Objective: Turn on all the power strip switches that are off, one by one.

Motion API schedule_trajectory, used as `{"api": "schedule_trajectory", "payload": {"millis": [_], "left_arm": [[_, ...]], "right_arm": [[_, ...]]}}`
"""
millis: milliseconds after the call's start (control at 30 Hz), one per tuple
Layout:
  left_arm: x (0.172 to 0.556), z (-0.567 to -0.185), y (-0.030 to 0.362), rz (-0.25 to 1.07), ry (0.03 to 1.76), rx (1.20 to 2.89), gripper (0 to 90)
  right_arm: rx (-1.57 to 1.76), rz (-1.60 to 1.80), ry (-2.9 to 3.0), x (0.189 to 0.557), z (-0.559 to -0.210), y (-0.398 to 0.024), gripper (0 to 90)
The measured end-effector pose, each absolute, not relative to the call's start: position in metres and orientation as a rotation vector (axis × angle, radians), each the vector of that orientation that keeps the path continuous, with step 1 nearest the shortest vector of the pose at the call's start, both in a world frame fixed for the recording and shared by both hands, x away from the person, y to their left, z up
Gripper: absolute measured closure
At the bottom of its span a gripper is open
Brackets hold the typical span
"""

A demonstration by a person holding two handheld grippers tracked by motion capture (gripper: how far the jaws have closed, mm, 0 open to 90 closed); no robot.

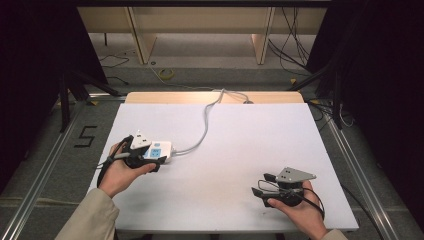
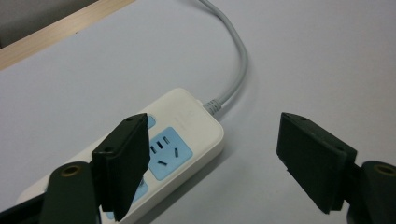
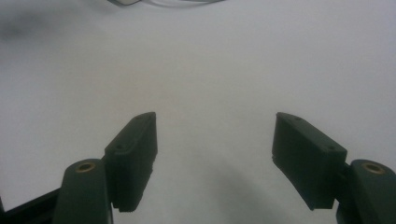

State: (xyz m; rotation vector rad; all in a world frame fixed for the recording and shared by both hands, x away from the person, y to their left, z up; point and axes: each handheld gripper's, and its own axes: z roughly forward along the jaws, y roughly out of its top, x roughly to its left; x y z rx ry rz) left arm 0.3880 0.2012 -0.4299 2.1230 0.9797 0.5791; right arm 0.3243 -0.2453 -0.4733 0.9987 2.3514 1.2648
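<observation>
left gripper [image 1: 155,161] over the white power strip [image 1: 161,150] at the table's [image 1: 240,135] left side, jaws spread wide, one jaw above the blue sockets (not pinching). grey cord [image 1: 205,125] runs from the strip up to the far edge. right gripper [image 1: 260,185] well apart at near right, jaws spread over bare table.

Glossy plastic power strip [image 2: 187,135], matt tabletop [image 2: 303,60]

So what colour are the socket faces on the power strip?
Light blue socket faces on a white power strip, clearest in the left gripper view.
</observation>
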Motion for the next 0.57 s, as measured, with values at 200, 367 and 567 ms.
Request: {"api": "schedule_trajectory", "payload": {"millis": [200, 367, 567], "left_arm": [[0.365, -0.453, 0.202, 0.570, 0.934, 2.122, 23.2], [0.345, -0.468, 0.204, 0.549, 0.909, 2.105, 21.9], [0.336, -0.473, 0.199, 0.550, 0.910, 2.105, 19.6]], "right_arm": [[0.998, 1.266, 2.352, 0.324, -0.474, -0.245, 31.9], [1.001, 1.268, 2.352, 0.325, -0.474, -0.245, 31.9], [1.002, 1.269, 2.347, 0.325, -0.474, -0.246, 31.8]]}}
